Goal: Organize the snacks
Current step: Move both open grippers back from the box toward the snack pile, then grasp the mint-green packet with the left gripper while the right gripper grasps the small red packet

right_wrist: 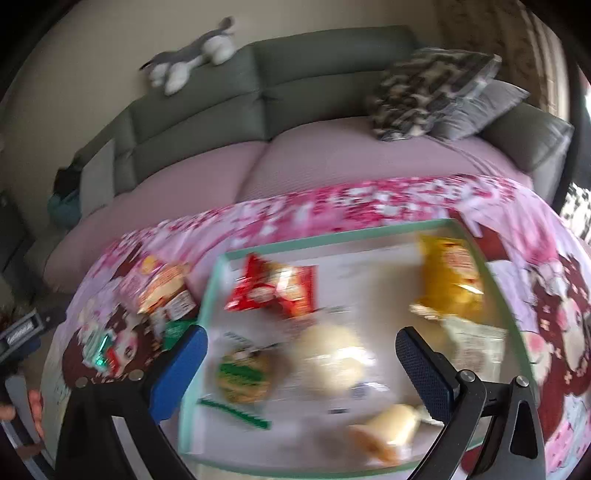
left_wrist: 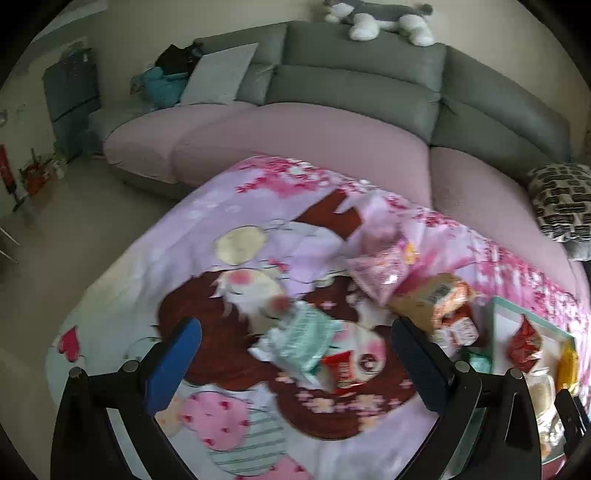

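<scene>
On the pink cartoon cloth, a mint-green striped packet (left_wrist: 299,334) and a small red packet (left_wrist: 341,371) lie between the fingers of my left gripper (left_wrist: 295,365), which is open above them. A pink bag (left_wrist: 380,262) and an orange bag (left_wrist: 439,299) lie further right. My right gripper (right_wrist: 301,369) hangs open over the mint-rimmed tray (right_wrist: 210,295). The tray holds a red bag (right_wrist: 277,291), a yellow bag (right_wrist: 450,273), a pale round bun pack (right_wrist: 332,358), a green-labelled snack (right_wrist: 242,374) and another bun (right_wrist: 388,430). The right view is blurred.
The tray (left_wrist: 493,317) shows at the left view's right edge. A grey and pink sofa (left_wrist: 332,122) runs behind the table, with a plush dog (left_wrist: 380,18) on its back and patterned cushions (right_wrist: 428,92). Bare floor (left_wrist: 74,229) lies left.
</scene>
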{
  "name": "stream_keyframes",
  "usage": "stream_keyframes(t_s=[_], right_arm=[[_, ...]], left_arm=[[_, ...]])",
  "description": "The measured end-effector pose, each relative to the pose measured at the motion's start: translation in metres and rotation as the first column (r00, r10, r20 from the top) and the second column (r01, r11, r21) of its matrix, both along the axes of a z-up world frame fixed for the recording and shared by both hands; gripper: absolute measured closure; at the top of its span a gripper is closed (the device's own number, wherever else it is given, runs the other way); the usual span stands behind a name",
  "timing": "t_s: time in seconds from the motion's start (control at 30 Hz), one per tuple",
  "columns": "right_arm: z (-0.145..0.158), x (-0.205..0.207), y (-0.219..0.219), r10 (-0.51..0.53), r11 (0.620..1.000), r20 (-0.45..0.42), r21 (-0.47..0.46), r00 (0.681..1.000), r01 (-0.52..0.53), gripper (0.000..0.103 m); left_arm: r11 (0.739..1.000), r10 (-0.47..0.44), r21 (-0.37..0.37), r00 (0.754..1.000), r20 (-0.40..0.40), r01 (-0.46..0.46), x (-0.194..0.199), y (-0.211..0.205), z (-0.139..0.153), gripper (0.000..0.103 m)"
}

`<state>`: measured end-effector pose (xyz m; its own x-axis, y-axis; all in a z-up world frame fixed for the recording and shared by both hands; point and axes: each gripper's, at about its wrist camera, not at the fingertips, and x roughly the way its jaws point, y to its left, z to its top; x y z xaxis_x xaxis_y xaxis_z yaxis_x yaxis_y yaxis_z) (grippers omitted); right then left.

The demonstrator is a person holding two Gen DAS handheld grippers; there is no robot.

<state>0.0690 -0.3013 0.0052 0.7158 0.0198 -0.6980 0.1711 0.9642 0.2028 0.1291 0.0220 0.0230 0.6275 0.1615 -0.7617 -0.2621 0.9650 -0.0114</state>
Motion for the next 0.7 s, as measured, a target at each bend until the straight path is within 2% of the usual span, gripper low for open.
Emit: stream_keyframes(t_s=[0.07,0.2,0.3,0.53,0.7], right_arm=[[0.000,0.004,0.018,0.052,0.999,0.000,-0.008,0.999,-0.052,0.000],[0.000,0.008,0.052,0.151,0.989,0.004,-0.006,0.989,-0.151,0.000],[-0.005,0.010,0.075,0.205,0.978,-0.021,-0.030,0.979,-0.205,0.000],[-0.009,0.019,0.100,0.245,0.969,-0.046,-0.028,0.968,-0.247,0.000],[-0.005,0.034,0.115,0.270,0.962,-0.064,-0.031,0.961,-0.272,0.000]], left_arm=[[1.000,0.014,0.013,1.000,-0.011,-0.014,-0.001,0.009,-0.001,0.001],[0.999,0.049,-0.008,0.999,-0.020,-0.049,-0.003,0.026,-0.004,0.001],[0.998,0.066,-0.007,0.997,-0.026,-0.066,-0.003,0.035,-0.006,0.001],[0.995,0.081,-0.057,0.994,-0.069,-0.085,0.004,0.053,-0.017,0.001],[0.988,0.068,-0.130,0.992,-0.103,-0.081,0.011,0.061,-0.027,0.001]])
